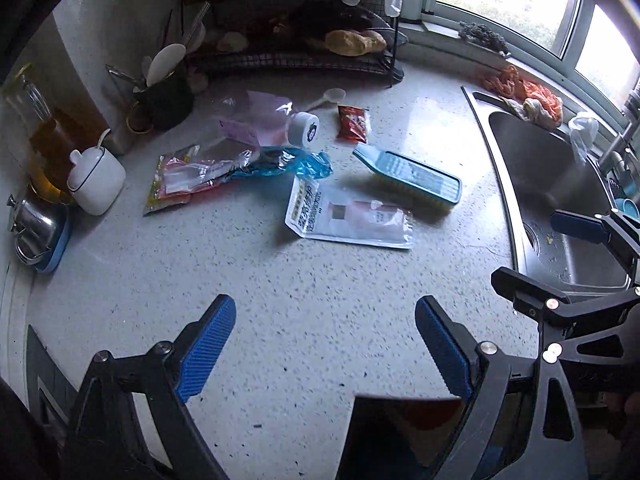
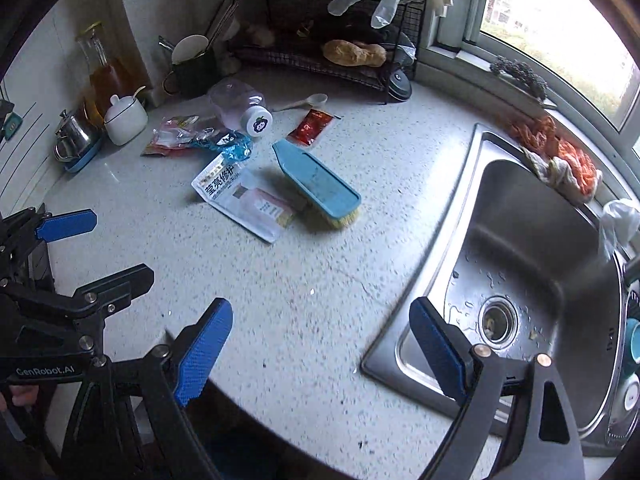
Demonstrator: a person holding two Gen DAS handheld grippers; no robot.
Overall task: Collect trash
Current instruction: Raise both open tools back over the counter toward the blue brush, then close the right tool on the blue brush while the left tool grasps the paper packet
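While both grippers hang above the speckled surface (image 1: pixel 280 300), the left gripper (image 1: pixel 324 344) and right gripper (image 2: pixel 320 344) have their fingers spread, holding nothing. The white packet (image 1: pixel 352 218) lies just beside the blue brush (image 1: pixel 412 178); the blue wrapper (image 1: pixel 288 162) and red sachet (image 1: pixel 353 122) lie near the brush.

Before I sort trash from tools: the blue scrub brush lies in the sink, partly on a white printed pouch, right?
Not in the sink. The right wrist view shows the blue scrub brush lying on the speckled countertop, partly on the white printed pouch.
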